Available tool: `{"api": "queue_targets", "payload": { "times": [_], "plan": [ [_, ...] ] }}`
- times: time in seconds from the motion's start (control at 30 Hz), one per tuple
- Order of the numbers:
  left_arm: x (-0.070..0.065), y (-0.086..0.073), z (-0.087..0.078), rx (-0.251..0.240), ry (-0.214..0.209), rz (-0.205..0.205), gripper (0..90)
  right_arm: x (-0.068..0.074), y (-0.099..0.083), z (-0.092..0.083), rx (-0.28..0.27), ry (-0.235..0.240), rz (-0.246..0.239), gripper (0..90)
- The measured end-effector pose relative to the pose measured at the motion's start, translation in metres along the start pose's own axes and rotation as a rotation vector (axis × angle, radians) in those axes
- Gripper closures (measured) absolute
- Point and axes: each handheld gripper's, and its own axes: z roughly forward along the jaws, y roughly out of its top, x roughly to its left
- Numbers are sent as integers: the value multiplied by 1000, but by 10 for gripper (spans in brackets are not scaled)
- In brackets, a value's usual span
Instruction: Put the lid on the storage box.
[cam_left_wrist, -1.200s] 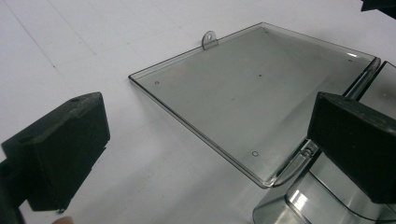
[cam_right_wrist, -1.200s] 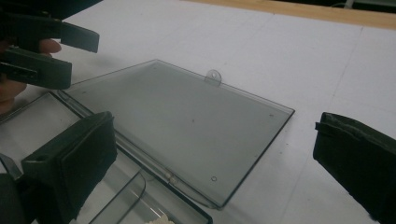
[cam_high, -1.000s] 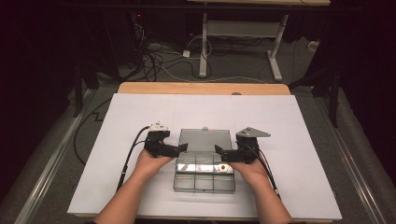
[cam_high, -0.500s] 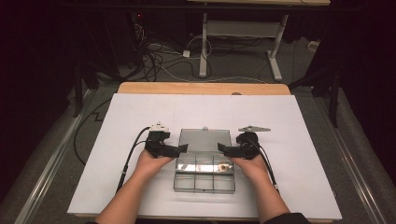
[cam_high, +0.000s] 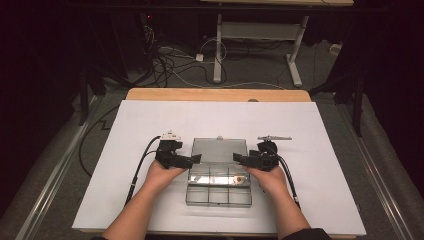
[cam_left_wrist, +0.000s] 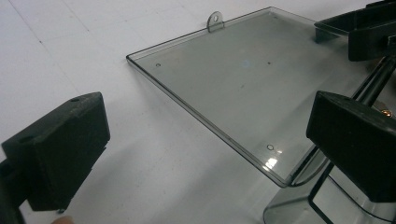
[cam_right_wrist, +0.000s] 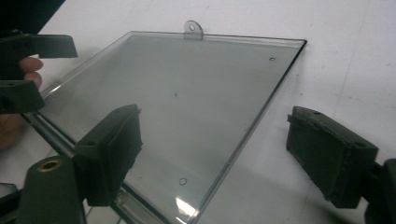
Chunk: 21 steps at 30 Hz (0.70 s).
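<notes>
A clear plastic compartment box (cam_high: 218, 192) stands near the table's front, and its lid (cam_high: 219, 149) lies open and flat behind it. My left gripper (cam_high: 195, 159) is at the lid's left edge, open, with the lid's near corner (cam_left_wrist: 275, 172) between its wide-set jaws (cam_left_wrist: 205, 140). At the lid's right edge is my right gripper (cam_high: 237, 159). Its jaws (cam_right_wrist: 219, 154) have just been closing but still stand apart, one over the lid (cam_right_wrist: 187, 93) and one over the table, with the lid's edge between them and untouched. A small tan piece (cam_high: 239, 178) lies in one compartment.
A white sheet (cam_high: 150, 125) covers the table, and a wooden edge (cam_high: 215, 94) shows at the far side. Cables (cam_high: 137, 172) trail from both grippers toward the front. Beyond the table are floor cables and desk legs (cam_high: 218, 45).
My right hand has shifted slightly in and down at the lid's right edge, and the grey plate on top has turned from face-on to edge-on. The left hand has stayed put.
</notes>
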Motion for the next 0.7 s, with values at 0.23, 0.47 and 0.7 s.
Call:
{"api": "queue_targets", "payload": {
  "times": [0.23, 0.47, 0.7],
  "plan": [
    [-1, 1, 1, 4, 10, 3, 0, 4, -1, 1, 3, 43, 13, 287],
    [-2, 2, 0, 6, 13, 12, 9, 9, -1, -3, -21, 34, -23, 337],
    [-6, 4, -2, -12, -29, 31, 67, 15, -1, -6, -60, 6, -74, 381]
  ]
}}
